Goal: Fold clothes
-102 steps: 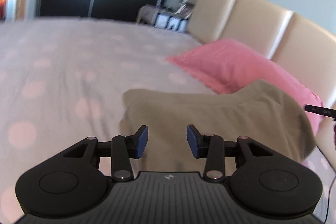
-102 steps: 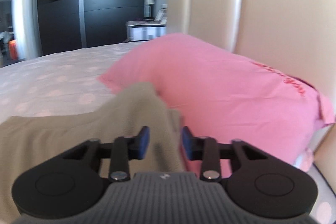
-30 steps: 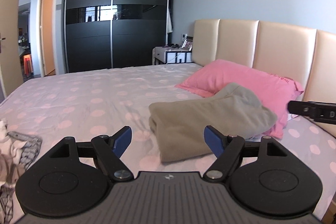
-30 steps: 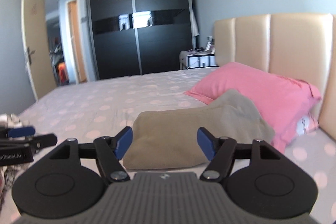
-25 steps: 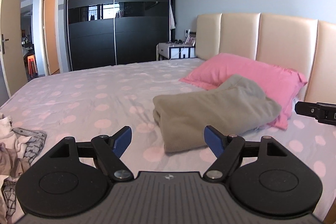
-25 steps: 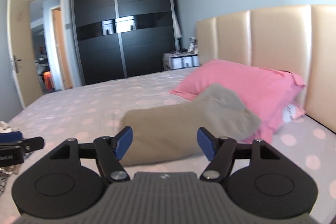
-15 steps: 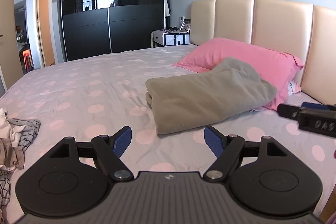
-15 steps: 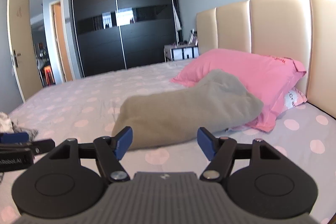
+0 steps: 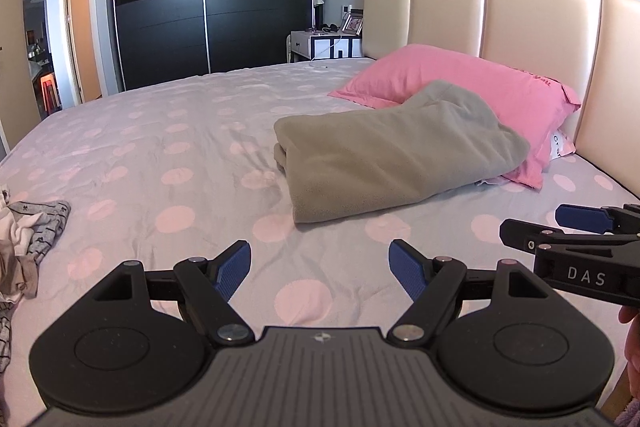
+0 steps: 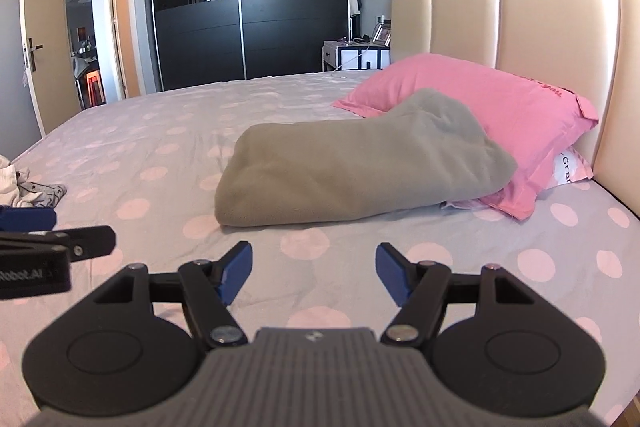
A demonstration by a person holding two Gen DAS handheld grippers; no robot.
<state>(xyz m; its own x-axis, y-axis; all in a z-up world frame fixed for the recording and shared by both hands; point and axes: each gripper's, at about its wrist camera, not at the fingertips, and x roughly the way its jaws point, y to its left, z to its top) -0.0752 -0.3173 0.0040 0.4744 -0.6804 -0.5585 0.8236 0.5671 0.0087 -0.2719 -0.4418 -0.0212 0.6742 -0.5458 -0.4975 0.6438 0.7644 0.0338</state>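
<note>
Both grippers have dropped lower over the bed [image 9: 168, 163]; in the left view, the left gripper [image 9: 320, 269] hovers, fingers apart and empty, short of the folded grey garment [image 9: 396, 155] resting against the pink pillow [image 9: 472, 79]. In the right view, the right gripper [image 10: 312, 273] hangs likewise, fingers apart, nothing between them.

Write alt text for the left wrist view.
A folded grey garment lies on a polka-dot bed, its far end resting on a pink pillow. The open, empty left gripper fills the foreground; crumpled clothes sit at the left edge.

Both tools [image 9: 320, 269] [image 10: 314, 273] wide open, empty
</note>
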